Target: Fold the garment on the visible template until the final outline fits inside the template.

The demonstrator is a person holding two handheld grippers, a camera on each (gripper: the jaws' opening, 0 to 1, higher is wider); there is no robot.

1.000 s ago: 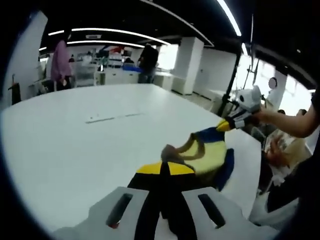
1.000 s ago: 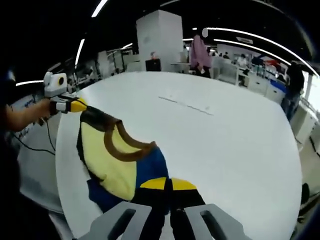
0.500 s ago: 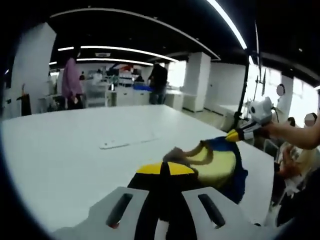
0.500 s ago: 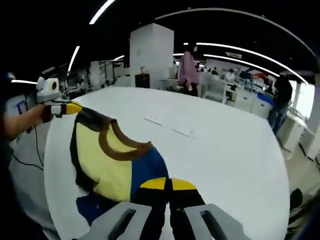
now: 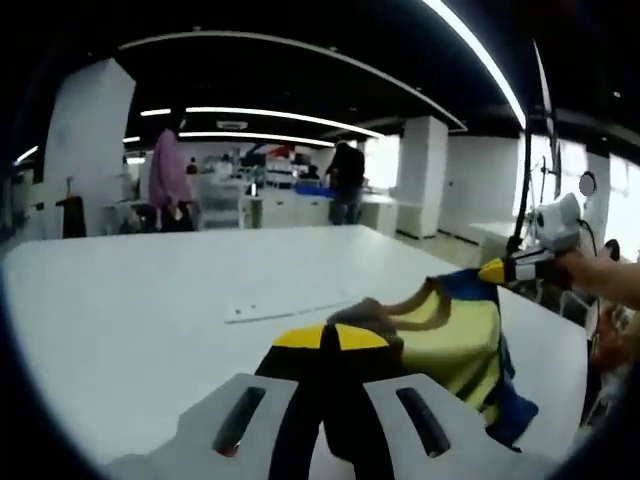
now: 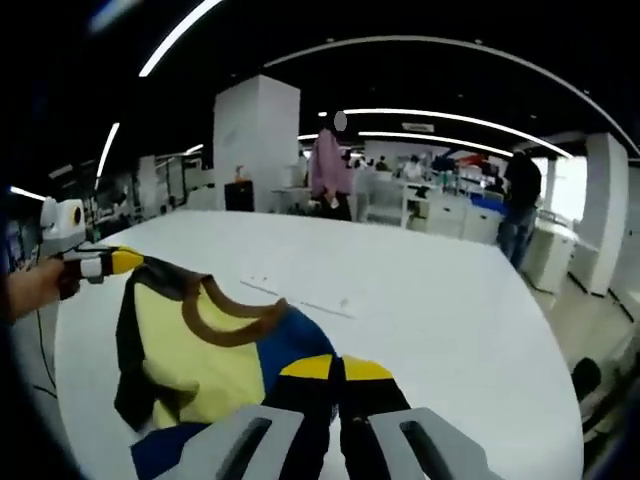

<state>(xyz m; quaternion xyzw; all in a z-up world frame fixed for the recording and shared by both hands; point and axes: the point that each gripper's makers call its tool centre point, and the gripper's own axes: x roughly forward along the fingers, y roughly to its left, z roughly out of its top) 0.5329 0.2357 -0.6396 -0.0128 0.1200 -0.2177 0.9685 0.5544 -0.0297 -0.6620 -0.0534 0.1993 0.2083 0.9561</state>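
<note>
A yellow, blue and brown garment [image 5: 450, 335] hangs lifted between the two grippers above a white table [image 5: 130, 300]. My left gripper [image 5: 331, 338] is shut on one top corner of it, beside the brown collar. In the right gripper view the same garment [image 6: 205, 345] spreads to the left, and my right gripper [image 6: 336, 366] is shut on its blue shoulder. The other gripper [image 6: 110, 262] shows at the far left, held by a hand and pinching the opposite corner. Thin template marks [image 6: 300, 300] lie on the table beyond the garment.
The white table [image 6: 450, 320] stretches wide ahead. A pale strip [image 5: 285, 308] lies on it mid-distance. Two people [image 5: 170, 175] stand by desks far behind, and a white pillar [image 6: 255, 140] rises beyond the table's far edge.
Both grippers have risen with the garment, so it hangs freer and its lower edge has lifted off the table. Both views now tilt up toward the room.
</note>
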